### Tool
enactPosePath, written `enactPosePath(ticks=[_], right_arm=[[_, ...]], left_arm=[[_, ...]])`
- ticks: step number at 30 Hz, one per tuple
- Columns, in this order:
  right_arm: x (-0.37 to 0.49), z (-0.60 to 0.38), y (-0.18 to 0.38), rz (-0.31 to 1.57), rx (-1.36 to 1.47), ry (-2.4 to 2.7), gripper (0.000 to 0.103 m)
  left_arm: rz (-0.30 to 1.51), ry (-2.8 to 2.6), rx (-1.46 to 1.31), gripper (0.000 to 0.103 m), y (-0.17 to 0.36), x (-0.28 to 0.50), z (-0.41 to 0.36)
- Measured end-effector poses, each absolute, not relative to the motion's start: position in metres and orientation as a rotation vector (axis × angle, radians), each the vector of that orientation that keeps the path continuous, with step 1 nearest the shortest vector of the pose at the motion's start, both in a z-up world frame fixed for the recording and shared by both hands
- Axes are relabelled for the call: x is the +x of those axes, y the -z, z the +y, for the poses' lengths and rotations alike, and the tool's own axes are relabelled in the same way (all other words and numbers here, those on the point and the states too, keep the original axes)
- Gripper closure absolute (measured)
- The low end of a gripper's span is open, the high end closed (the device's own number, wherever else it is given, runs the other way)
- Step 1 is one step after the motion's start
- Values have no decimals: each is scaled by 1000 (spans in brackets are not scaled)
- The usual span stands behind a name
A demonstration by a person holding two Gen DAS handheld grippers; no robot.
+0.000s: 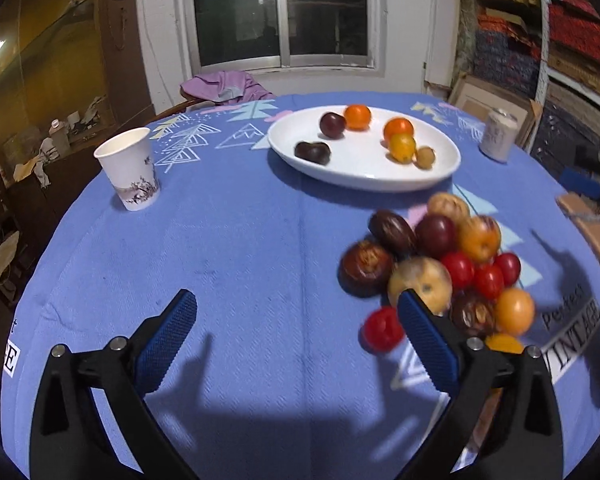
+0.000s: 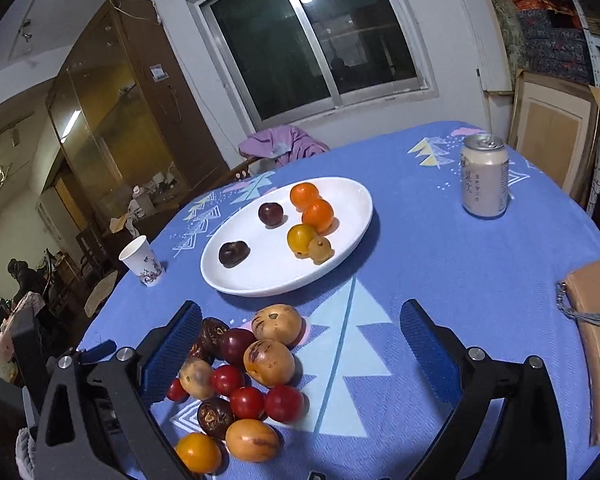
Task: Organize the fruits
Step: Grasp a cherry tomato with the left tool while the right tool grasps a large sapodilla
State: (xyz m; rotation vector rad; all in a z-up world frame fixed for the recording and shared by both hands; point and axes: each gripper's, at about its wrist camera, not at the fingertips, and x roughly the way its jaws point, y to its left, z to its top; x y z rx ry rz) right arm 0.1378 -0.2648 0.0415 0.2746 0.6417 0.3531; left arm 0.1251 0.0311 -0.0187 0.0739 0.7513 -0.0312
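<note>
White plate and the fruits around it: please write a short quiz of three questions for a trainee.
1. True or false: the white plate holds six fruits.
2. The drink can stands: A) on the plate, B) on the blue tablecloth, C) inside the paper cup.
3. Fill in: the jaws of the right hand-held gripper are ____.

Key: 1 true. 2 B. 3 open, with nothing between them; the fruit pile lies loose on the cloth.

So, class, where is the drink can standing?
In the right wrist view the drink can stands upright at the table's far right, right of the white plate.
</note>
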Motion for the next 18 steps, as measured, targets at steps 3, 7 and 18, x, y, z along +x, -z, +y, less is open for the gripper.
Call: enactPosePath(ticks=[3, 7, 18], right_arm=[[133, -272, -43, 631, 299, -337, 3], [136, -279, -39, 670, 345, -329, 3], [134, -271, -36, 692, 317, -327, 3]], left_arm=[[767, 30, 110, 4, 25, 127, 23], [791, 51, 147, 4, 31, 130, 14], [836, 144, 187, 34, 38, 140, -3]])
